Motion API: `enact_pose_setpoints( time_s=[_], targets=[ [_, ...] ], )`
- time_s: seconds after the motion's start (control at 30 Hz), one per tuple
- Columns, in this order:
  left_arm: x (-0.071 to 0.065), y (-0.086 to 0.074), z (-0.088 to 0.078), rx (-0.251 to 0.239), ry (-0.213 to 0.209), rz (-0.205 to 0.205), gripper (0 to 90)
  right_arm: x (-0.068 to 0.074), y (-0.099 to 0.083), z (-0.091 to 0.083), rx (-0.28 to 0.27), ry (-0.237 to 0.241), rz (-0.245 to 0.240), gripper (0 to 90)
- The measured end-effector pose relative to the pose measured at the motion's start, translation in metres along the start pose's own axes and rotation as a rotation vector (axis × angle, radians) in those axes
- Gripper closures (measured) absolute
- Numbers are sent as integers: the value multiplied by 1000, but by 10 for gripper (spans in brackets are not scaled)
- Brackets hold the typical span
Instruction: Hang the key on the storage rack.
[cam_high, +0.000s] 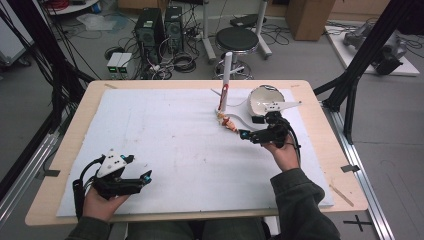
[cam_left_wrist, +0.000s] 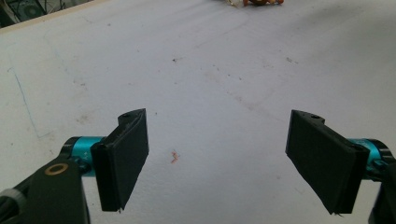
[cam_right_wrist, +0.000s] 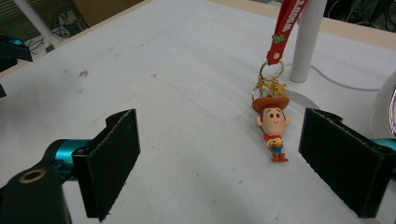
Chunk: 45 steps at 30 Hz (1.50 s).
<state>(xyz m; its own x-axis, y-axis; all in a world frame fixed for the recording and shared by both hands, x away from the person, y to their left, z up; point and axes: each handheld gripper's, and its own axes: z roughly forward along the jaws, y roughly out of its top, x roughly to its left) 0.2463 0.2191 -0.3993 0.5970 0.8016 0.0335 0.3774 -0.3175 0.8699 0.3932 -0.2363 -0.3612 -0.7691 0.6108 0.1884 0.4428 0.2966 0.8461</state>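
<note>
At the left of the high view the person's left hand (cam_high: 100, 200) rested low on the white sheet (cam_high: 165, 150) near the table's front edge, forearm coming in from the bottom, wrist roughly level; it held the left gripper (cam_high: 146, 176), which pointed rightward across the sheet; in the left gripper view its jaws stood wide apart and released, with nothing between them but bare, lightly stained sheet and a small reddish mark (cam_left_wrist: 174, 157).

Toward the middle, a small cowboy figure keychain (cam_right_wrist: 273, 130) lay on the sheet, hat toward the far side, boots toward the camera in the right gripper view; its gold rings joined a red strap (cam_right_wrist: 285, 28) that rose beside a white upright post (cam_right_wrist: 306, 42); the post stood on the sheet, well up the table; a thin white cord (cam_right_wrist: 336, 83) ran from its foot.

Farther right, the person's right hand (cam_high: 282, 152), in a dark green sleeve (cam_high: 300, 205), reached forward over the sheet; it held the right gripper (cam_high: 243, 134) angled leftward toward the keychain; its jaws were spread wide, gripping nothing; in the right gripper view the figure lay between them, nearer the right-hand jaw, touching neither. Just beyond the hand sat a white bowl (cam_high: 260, 100).
</note>
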Motion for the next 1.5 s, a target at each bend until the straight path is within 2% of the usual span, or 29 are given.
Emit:
enact_pose_setpoints(
  time_s=[1.07, 1.5],
  targets=[
    [1, 0, 0, 5, 3, -5, 216, 12, -46, -25, 16, -29, -15, 116],
    [1, 0, 0, 5, 4, -7, 216, 21, -57, -36, 15, -43, -46, 116]
  ],
)
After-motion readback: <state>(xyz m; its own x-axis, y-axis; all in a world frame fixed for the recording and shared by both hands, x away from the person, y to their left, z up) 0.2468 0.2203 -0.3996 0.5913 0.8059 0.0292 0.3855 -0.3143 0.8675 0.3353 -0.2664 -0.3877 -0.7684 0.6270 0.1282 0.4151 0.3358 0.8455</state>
